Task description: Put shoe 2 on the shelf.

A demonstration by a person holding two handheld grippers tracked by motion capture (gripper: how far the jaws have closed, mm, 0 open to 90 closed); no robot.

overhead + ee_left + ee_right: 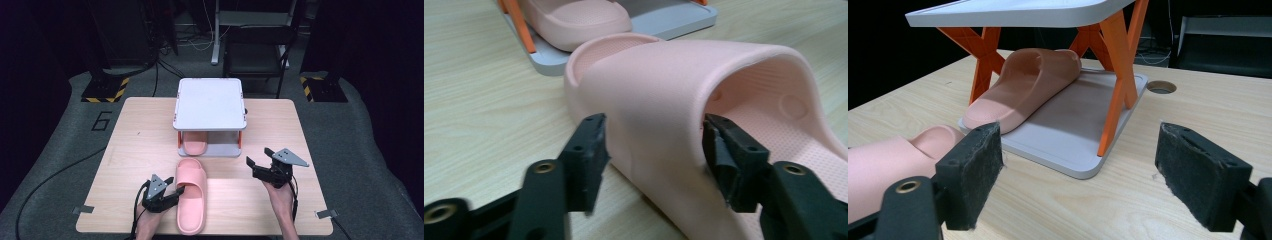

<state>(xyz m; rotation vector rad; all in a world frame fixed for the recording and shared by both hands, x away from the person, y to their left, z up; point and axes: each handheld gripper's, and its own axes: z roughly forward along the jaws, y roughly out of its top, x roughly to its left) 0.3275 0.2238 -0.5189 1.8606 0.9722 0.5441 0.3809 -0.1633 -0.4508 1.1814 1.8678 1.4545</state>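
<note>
A pink slipper (191,200) lies toe-forward on the wooden table (140,140) near its front edge. My left gripper (176,193) reaches in from the slipper's left. In the left gripper view the slipper (654,100) has its strap's side wall between the jaws of the left gripper (651,145), one pad on the outside and one inside the opening, both against it. My right gripper (258,156) is held off to the right, open and holding nothing (1078,150). A second pink slipper (194,146) (1023,85) rests on the lower shelf of a grey rack (210,102).
The rack (1068,135) has orange cross legs and stands at the table's middle back. A round cable hole (1161,87) sits in the tabletop beyond the rack. A dark chair (255,50) stands behind the table. Bare wood spreads to both sides of the rack.
</note>
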